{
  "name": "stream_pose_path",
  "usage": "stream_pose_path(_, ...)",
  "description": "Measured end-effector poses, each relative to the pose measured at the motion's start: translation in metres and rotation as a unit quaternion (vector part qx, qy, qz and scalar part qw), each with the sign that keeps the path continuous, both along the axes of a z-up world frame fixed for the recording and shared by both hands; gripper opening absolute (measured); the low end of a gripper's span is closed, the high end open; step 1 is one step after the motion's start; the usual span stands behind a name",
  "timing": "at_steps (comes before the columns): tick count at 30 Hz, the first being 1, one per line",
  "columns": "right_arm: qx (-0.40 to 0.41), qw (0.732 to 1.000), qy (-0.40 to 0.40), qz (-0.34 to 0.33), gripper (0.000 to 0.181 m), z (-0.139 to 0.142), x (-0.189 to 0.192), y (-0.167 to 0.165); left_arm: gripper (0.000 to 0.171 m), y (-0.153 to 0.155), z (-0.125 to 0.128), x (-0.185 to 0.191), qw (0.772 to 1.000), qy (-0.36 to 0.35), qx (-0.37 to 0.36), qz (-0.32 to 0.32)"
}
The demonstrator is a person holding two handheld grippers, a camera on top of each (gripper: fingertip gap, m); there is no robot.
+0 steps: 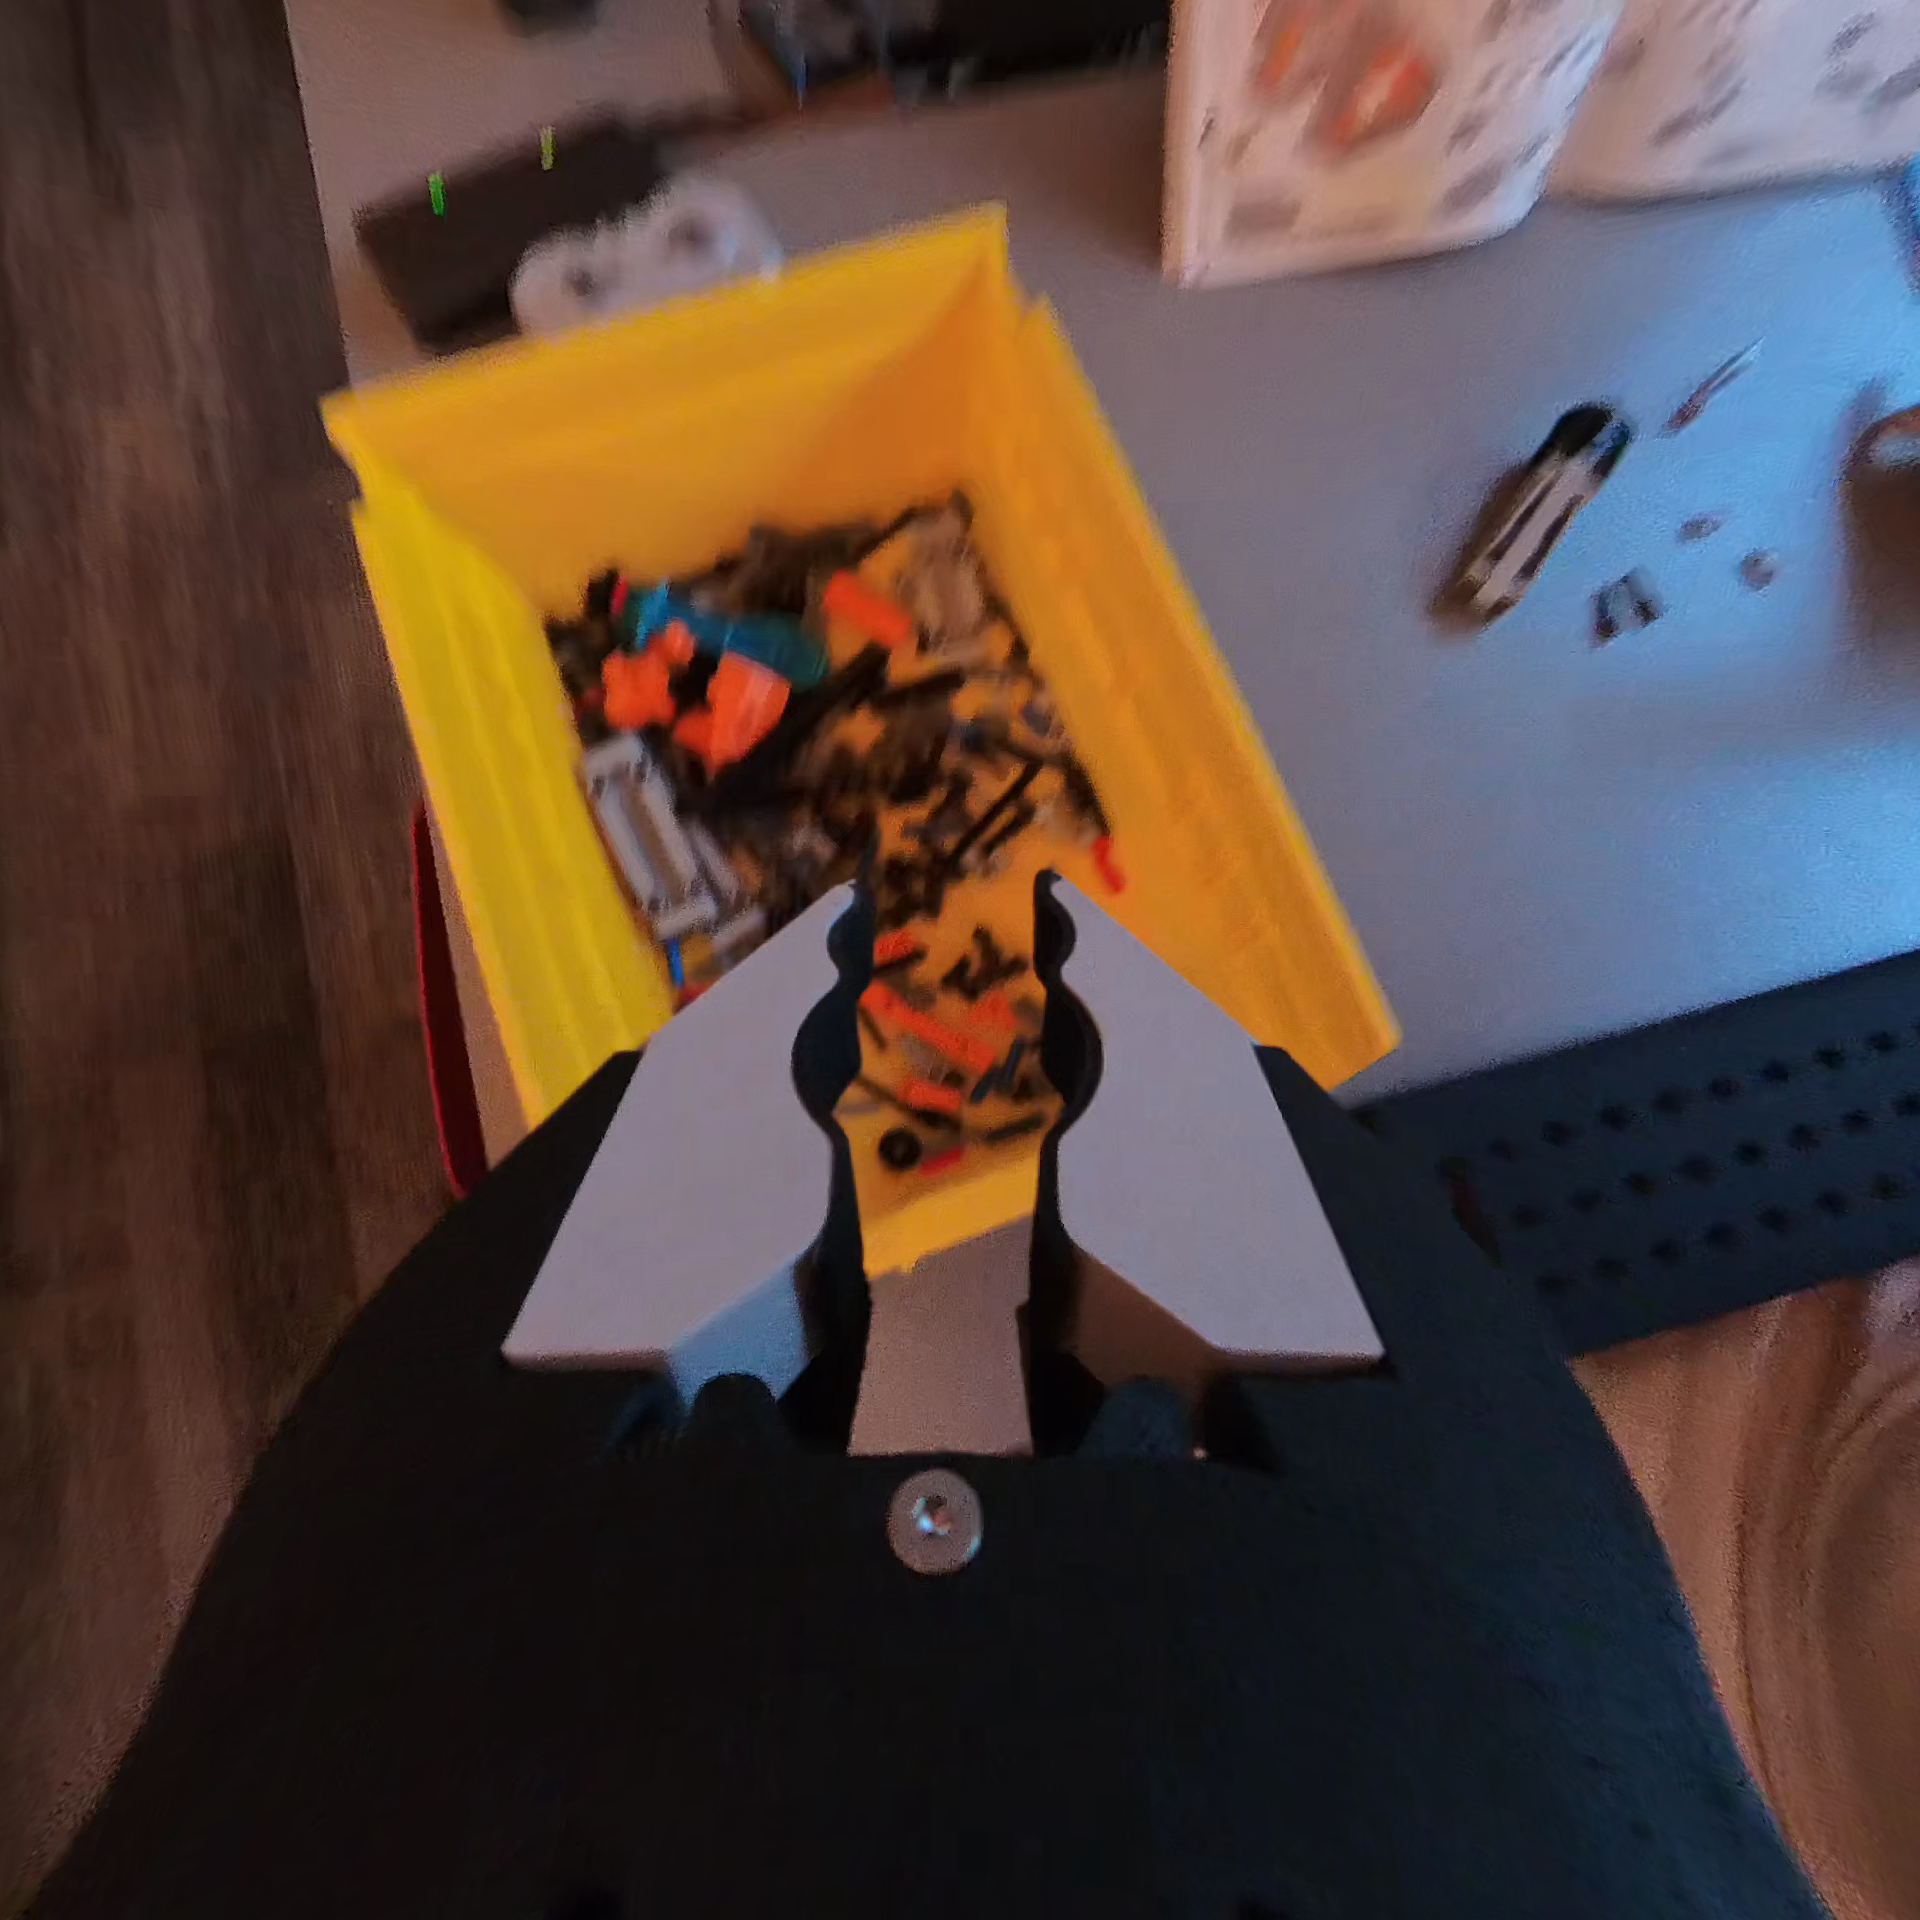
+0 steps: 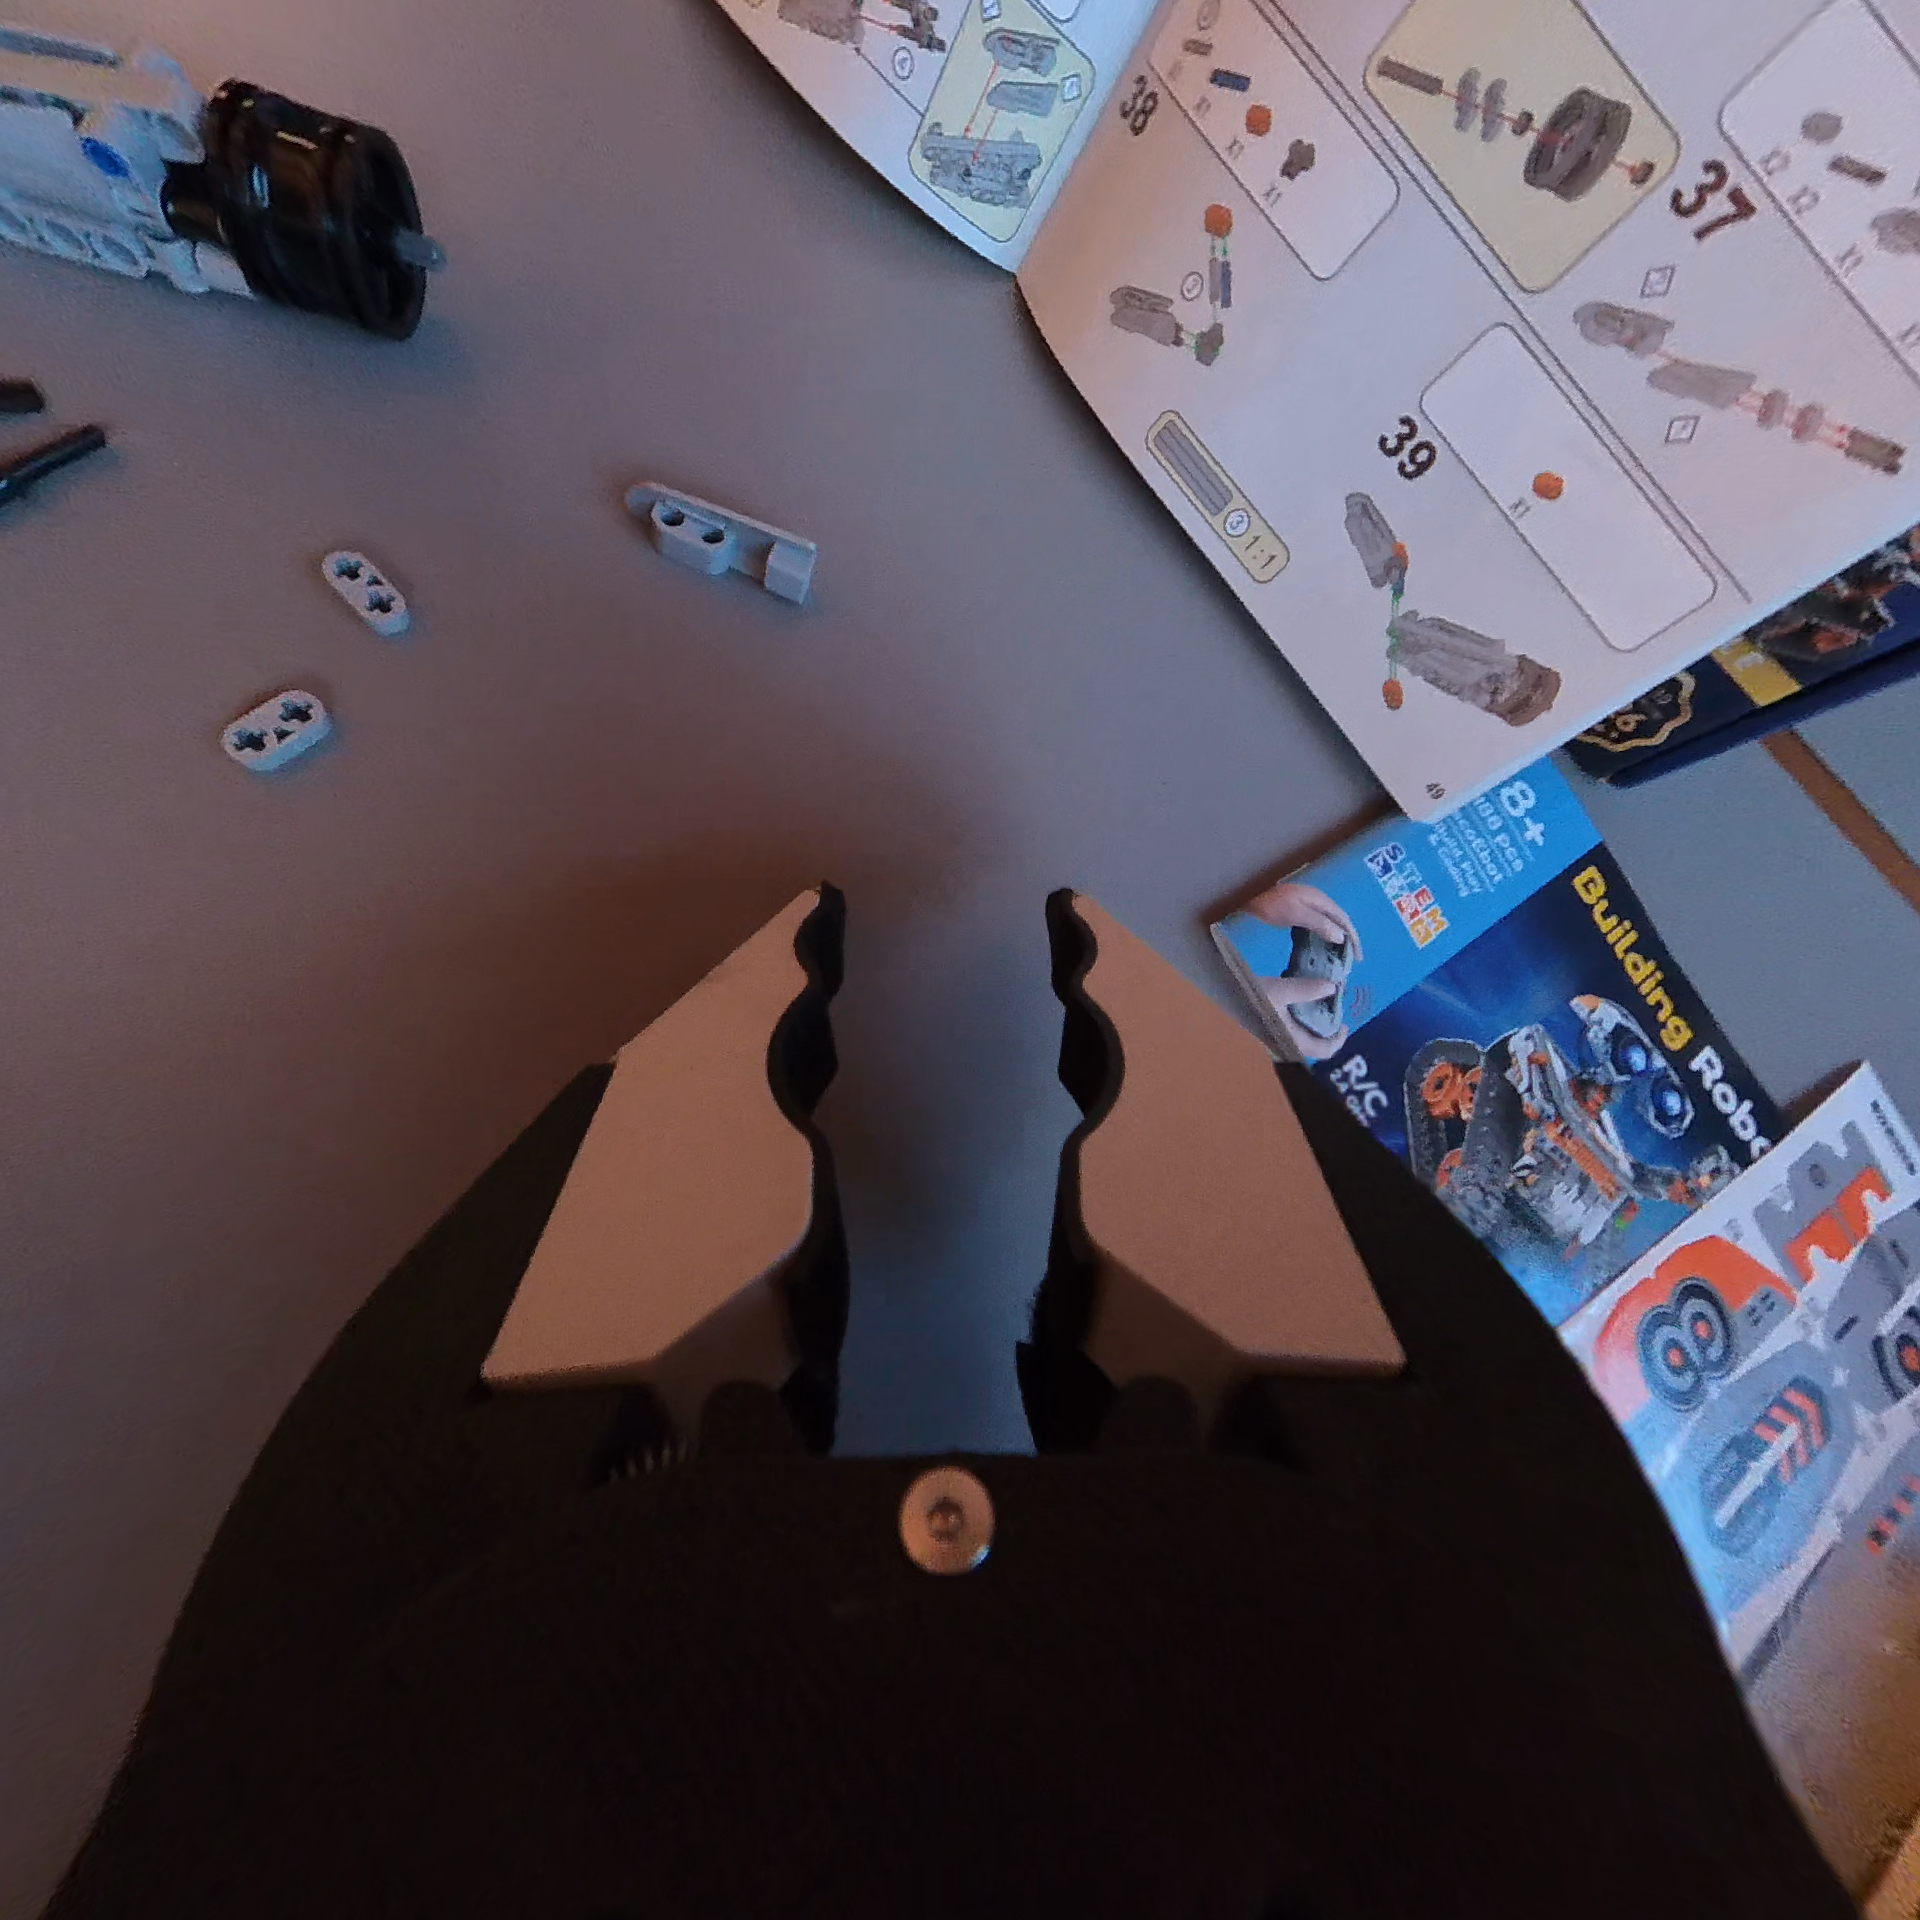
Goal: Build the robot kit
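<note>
My left gripper (image 1: 951, 883) is open and empty, held above the near end of a yellow bin (image 1: 1164, 665) full of small black, orange, teal and grey building parts (image 1: 831, 727). The view is blurred. My right gripper (image 2: 943, 899) is open and empty over bare grey table. Ahead of it to the left lie a grey bracket piece (image 2: 722, 540) and two small grey two-hole links (image 2: 366, 592) (image 2: 277, 729). A white and black built assembly with a black wheel (image 2: 291, 208) lies at the far left.
An open instruction booklet (image 2: 1455, 312) and a blue toy box (image 2: 1507, 1039) lie right of the right gripper. Black pins (image 2: 52, 457) sit at the left edge. In the left wrist view a black perforated strip (image 1: 1662, 1164) lies right of the bin, and wooden floor (image 1: 156, 831) lies left.
</note>
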State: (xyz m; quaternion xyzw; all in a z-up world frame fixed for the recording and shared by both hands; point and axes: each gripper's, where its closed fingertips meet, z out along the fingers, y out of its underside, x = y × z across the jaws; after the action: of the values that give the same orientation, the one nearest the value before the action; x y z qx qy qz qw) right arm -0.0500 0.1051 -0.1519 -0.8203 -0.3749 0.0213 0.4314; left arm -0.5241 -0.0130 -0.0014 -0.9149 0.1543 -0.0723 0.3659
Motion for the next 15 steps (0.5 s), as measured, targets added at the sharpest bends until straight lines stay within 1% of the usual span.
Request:
stream_pose_path(3, 0.000, 1.000, 0.017, -0.005, 0.034, -0.002, -0.001, 0.003, 0.033, -0.008, -0.042, -0.030, 0.996, 0.031, -0.082, 0.026)
stream_pose_path(5, 0.000, 1.000, 0.024, -0.004, 0.032, -0.003, -0.002, 0.004, 0.032, -0.007, -0.062, -0.045, 0.991, 0.064, -0.109, 0.033)
stream_pose_path(7, 0.002, 1.000, 0.030, 0.000, 0.030, -0.003, -0.004, 0.005, 0.032, -0.002, -0.076, -0.055, 0.988, 0.084, -0.125, 0.032)
stream_pose_path(9, 0.011, 0.999, 0.026, 0.016, 0.028, -0.004, -0.006, 0.004, 0.043, 0.002, -0.090, -0.060, 0.985, 0.090, -0.145, 0.034)
stream_pose_path(11, 0.022, 0.999, 0.016, 0.025, 0.028, -0.002, -0.007, 0.003, 0.047, 0.002, -0.103, -0.063, 0.980, 0.096, -0.173, 0.035)
stream_pose_path(13, 0.027, 0.999, 0.010, 0.027, 0.024, -0.002, -0.008, 0.004, 0.044, 0.003, -0.114, -0.065, 0.975, 0.104, -0.192, 0.033)
stream_pose_path(15, 0.031, 0.999, 0.006, 0.034, 0.022, -0.002, -0.009, 0.003, 0.040, 0.008, -0.119, -0.067, 0.974, 0.111, -0.195, 0.035)
